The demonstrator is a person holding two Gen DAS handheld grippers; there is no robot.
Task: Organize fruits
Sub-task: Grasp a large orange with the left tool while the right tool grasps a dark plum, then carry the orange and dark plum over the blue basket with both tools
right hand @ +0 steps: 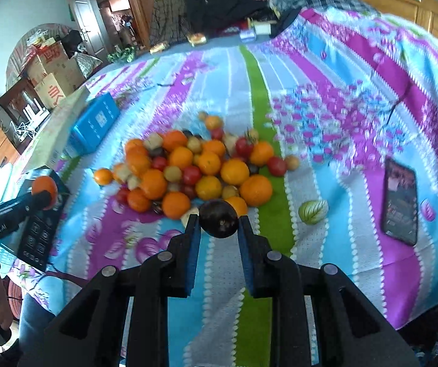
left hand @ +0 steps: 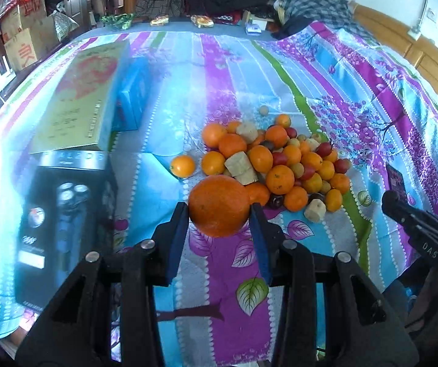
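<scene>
An orange (left hand: 219,205) is gripped between the blue pads of the left gripper (left hand: 219,214), held clear of the bedsheet (left hand: 325,70) just in front of the fruit pile (left hand: 274,159); a dark, plum-like fruit (right hand: 218,218) is clamped between the pads of the right gripper (right hand: 219,223), likewise raised at the near edge of the pile. Both fruits are held only near the fingertips, so a slip is judged the chief risk; the round orange is contacted on a narrow band at its sides, and a quick swing or tilt could let it roll out and drop into the pile. The dark fruit is smaller and probably softer; too firm a squeeze could bruise or split it. The pile itself is loosely heaped, with mandarins, red cherry tomatoes and pale cut chunks leaning on one another on soft bedding; a dropped fruit could scatter them. A phone (right hand: 400,202) lies well to the right of the pile, and a black box (left hand: 63,226) and a blue box (right hand: 95,125) stand to its left; these could be struck during a careless transfer; no sorting container can be made out.
</scene>
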